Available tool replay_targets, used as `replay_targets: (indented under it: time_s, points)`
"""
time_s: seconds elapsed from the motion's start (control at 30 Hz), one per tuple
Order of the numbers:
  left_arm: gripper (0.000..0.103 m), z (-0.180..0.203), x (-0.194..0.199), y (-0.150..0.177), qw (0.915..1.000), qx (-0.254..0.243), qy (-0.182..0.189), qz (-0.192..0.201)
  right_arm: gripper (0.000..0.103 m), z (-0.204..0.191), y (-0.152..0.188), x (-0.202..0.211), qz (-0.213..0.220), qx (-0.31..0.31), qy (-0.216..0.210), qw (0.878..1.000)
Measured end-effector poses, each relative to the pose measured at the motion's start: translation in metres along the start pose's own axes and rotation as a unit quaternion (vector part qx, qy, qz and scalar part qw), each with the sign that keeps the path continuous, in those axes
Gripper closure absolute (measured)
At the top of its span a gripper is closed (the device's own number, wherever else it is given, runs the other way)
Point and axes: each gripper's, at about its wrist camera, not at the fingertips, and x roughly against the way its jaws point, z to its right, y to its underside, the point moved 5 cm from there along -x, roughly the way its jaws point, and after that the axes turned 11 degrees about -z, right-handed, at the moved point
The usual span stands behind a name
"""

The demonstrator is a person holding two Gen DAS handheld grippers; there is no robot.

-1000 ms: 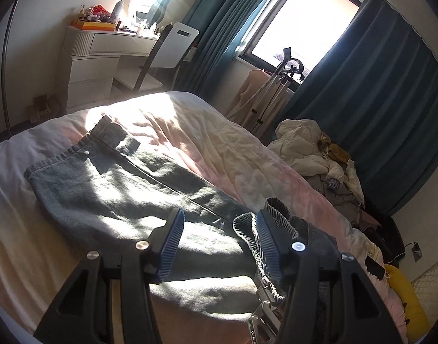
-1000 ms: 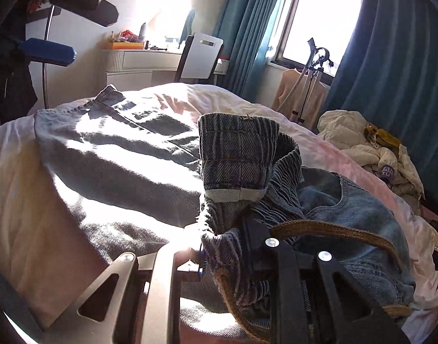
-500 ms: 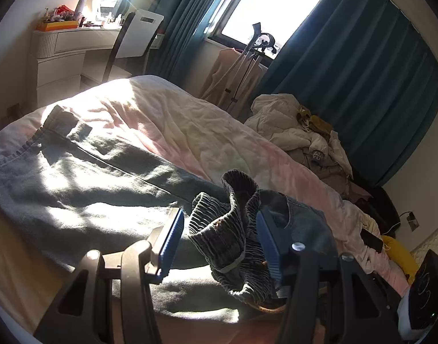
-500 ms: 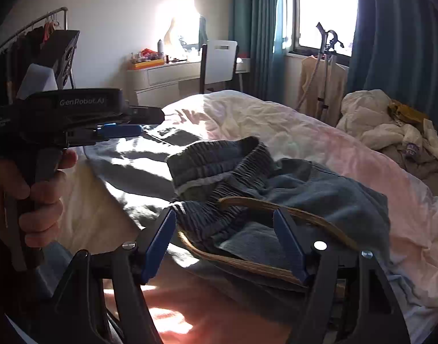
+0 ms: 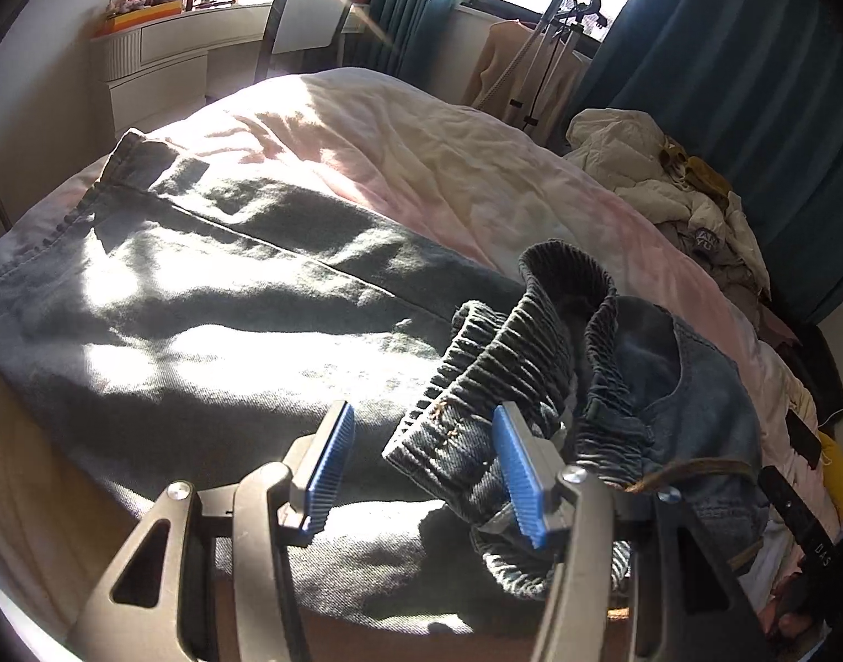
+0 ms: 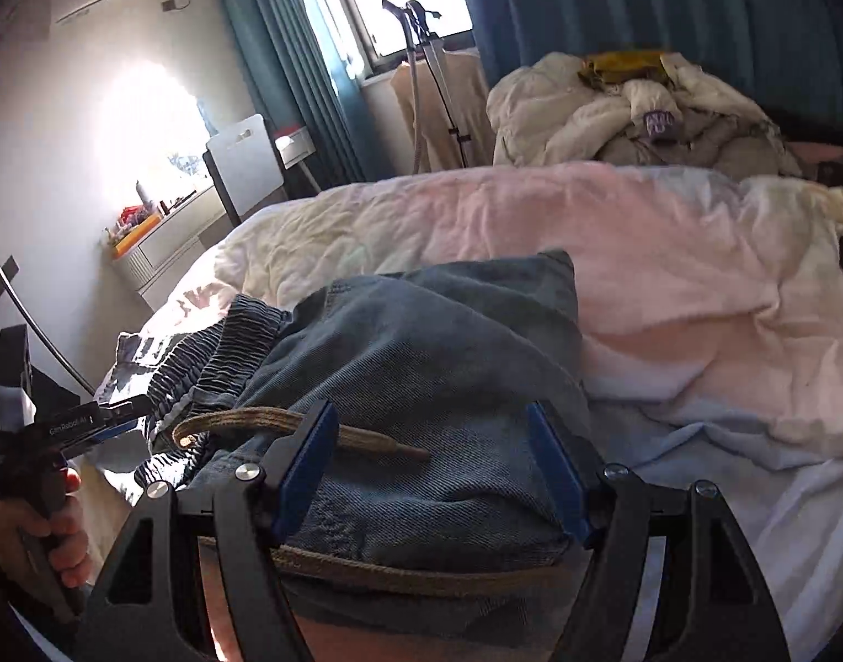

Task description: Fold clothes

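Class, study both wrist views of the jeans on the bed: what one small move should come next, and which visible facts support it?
Probably close the left tool on the bunched elastic waistband. Its blue pads stand apart with that gathered band lying between them, unpressed. The right tool is also open over the denim hip, so nothing holds the jeans, whose legs already lie spread flat on the duvet.
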Motion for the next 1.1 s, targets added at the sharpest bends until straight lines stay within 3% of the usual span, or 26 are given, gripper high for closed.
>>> replay_targets:
  time_s: [0.1,0.23,0.4,0.47,0.7,0.77,0.87,0.97,1.1]
  points:
    - [0.049,-0.003,-0.01,0.001,0.9999,0.006,-0.001,-0.012,0.031,0.004,0.01,-0.034,-0.046,0.002,0.02,0.999]
    - [0.049,-0.002,-0.011,0.002,0.9998,0.008,0.015,-0.012,0.027,0.001,0.013,-0.043,-0.048,0.008,0.025,0.999]
    - [0.048,-0.01,0.0,0.009,0.9907,0.062,0.119,-0.021,0.027,0.003,0.011,-0.035,-0.045,-0.006,0.013,0.999]
    - [0.047,-0.015,0.002,0.013,0.9868,0.08,0.139,-0.021,0.028,0.005,0.01,-0.03,-0.042,-0.015,0.007,0.999]
    - [0.044,-0.007,-0.011,0.025,0.984,0.089,0.146,-0.051,0.029,0.014,0.012,-0.013,-0.032,-0.059,-0.023,0.997]
    - [0.044,-0.005,-0.016,0.027,0.9782,0.1,0.17,-0.066,0.029,0.016,0.012,-0.006,-0.021,-0.064,-0.018,0.998]
    - [0.044,-0.001,-0.025,0.031,0.9667,0.117,0.209,-0.09,0.031,0.024,0.007,0.025,0.042,-0.075,0.002,0.996]
    - [0.044,0.0,-0.027,0.029,0.9664,0.117,0.212,-0.086,0.028,0.031,-0.005,0.061,0.105,-0.081,-0.012,0.991]
    - [0.046,0.001,-0.034,0.026,0.9624,0.128,0.223,-0.088,0.028,0.044,0.0,0.037,0.055,-0.113,-0.02,0.992]
